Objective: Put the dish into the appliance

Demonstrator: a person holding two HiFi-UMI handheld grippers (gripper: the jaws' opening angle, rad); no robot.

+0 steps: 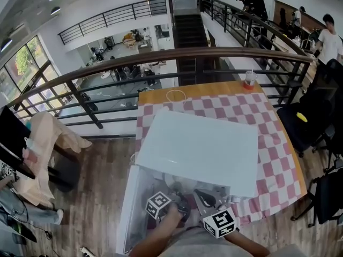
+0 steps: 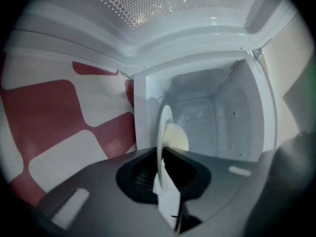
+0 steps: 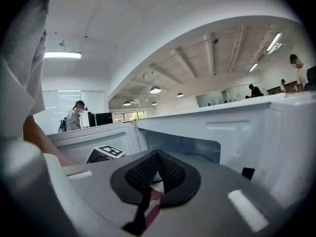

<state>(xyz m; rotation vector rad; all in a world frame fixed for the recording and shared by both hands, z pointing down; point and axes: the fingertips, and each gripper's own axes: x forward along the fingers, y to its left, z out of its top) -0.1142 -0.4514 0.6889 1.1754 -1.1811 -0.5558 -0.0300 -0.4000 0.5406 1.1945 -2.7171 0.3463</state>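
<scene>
The counter (image 1: 268,122) under its red-and-white checked cloth carries the white appliance (image 1: 203,149), a microwave that sits near my edge of it. Its door (image 2: 163,4) is swung fully open, the dotted window panel to one side in the left gripper view, and the bare white cavity (image 2: 207,117) lies straight ahead with nothing in it that I can see.

The dish (image 2: 165,132), a pale plate, shows edge-on in that view. My left hand-held gripper (image 2: 160,174) is clenched on its near rim, and the far rim reaches toward the mouth of the cavity. From this view I cannot say whether any of it has crossed the threshold. The cloth runs along the side of that view, so I take it my wrist is rolled and the dish is closer to level than it looks.

My right hand-held gripper (image 3: 155,169) is closed with nothing between its jaws and hangs in front of the appliance beside the left one.

As I judge it, the door is dealt with and the dish is picked up and lined up. What remains is to carry it in, set it on the cavity floor, let go and draw back.
</scene>
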